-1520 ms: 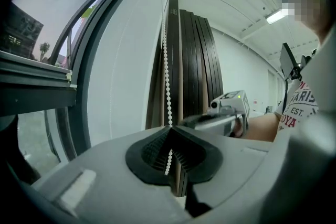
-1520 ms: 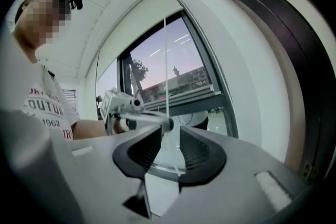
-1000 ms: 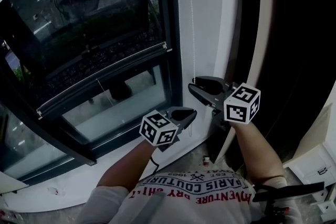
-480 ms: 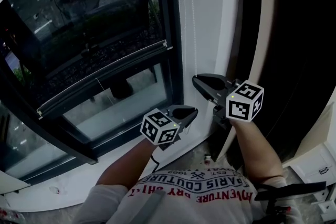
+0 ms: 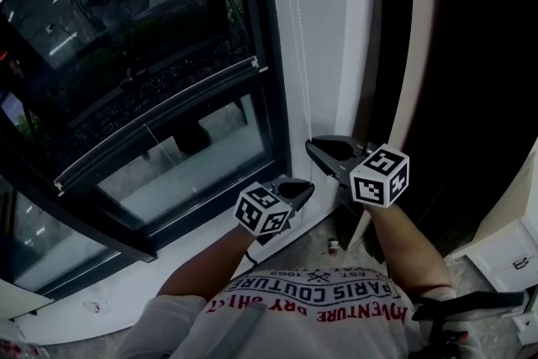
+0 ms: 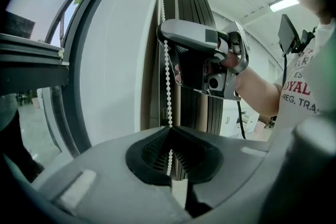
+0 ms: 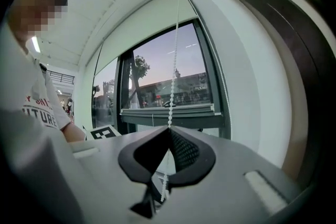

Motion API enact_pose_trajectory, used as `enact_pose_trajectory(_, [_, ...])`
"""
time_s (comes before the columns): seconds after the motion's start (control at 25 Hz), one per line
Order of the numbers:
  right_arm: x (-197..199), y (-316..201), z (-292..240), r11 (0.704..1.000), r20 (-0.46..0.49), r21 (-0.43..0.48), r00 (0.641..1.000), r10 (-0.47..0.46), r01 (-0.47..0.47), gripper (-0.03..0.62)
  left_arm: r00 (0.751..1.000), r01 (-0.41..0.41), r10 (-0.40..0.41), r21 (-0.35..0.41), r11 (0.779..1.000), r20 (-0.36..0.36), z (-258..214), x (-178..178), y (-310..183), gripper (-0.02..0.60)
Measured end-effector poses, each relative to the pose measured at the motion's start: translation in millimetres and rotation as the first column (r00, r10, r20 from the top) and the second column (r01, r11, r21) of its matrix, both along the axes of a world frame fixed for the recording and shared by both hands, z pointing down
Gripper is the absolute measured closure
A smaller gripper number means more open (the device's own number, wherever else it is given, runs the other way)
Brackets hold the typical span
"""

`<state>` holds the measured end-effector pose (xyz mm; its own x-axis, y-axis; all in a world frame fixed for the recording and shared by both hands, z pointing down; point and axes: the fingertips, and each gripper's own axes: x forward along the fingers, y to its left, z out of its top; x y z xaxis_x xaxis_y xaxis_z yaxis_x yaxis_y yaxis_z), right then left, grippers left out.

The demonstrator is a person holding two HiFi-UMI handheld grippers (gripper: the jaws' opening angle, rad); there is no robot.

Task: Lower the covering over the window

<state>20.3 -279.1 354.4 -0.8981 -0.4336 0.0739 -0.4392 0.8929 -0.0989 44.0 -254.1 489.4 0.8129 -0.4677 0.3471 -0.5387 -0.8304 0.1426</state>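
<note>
Since chain [image 6: 168, 86] beside window [image 5: 151, 29] likely works covering, left tool [image 5: 303, 185] and right tool [image 5: 315, 145] both clamp it, right above left, for hand-over-hand downward pull.

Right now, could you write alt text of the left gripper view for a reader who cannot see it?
The left tool is shut on a white bead chain that hangs beside a dark window frame. Higher up, the right tool grips the same chain, the person's arm behind it.
</note>
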Motion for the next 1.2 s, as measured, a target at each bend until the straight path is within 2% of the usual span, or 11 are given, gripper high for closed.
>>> enact_pose_trajectory(0.2, [7.0,3.1,28.9,0.998,-0.011,-0.057,1.0,0.011,-0.012,0.591,1.0,-0.009,0.01,-0.059,0.998,0.015,27.7,4.9,6.7,0.575])
enact_pose_trajectory(0.48, [0.7,11.6,78.9,0.995,-0.088,-0.1,0.996,0.011,-0.019,0.591,0.999,0.007,-0.001,-0.142,0.99,0.04,76.4,-1.9,15.2,0.575])
enact_pose_trajectory(0.6, [-2.6,15.9,99.8,0.99,-0.095,-0.139,0.995,0.004,-0.017,0.591,1.0,-0.013,0.015,-0.168,0.986,0.014,93.8,-4.6,25.5,0.575])
enact_pose_trajectory(0.68, [-3.6,16.4,103.4,0.987,-0.083,-0.157,0.997,0.003,-0.016,0.591,0.999,-0.04,0.036,-0.154,0.987,-0.028,94.3,-4.2,32.5,0.574])
enact_pose_trajectory(0.8, [-4.2,12.2,103.3,0.986,-0.074,-0.167,0.997,0.013,-0.025,0.591,0.999,-0.031,0.028,-0.115,0.993,-0.031,91.6,-8.5,31.3,0.571])
enact_pose_trajectory(0.96, [-9.6,10.6,103.9,0.984,-0.051,-0.178,0.999,0.01,-0.019,0.591,0.997,-0.034,0.026,-0.113,0.993,-0.073,80.6,-14.2,28.5,0.49])
enact_pose_trajectory(1.2, [-12.0,8.4,105.5,0.984,-0.056,-0.176,0.998,0.009,-0.019,0.591,0.992,-0.035,0.027,-0.068,0.997,-0.122,44.6,-33.5,20.2,0.486])
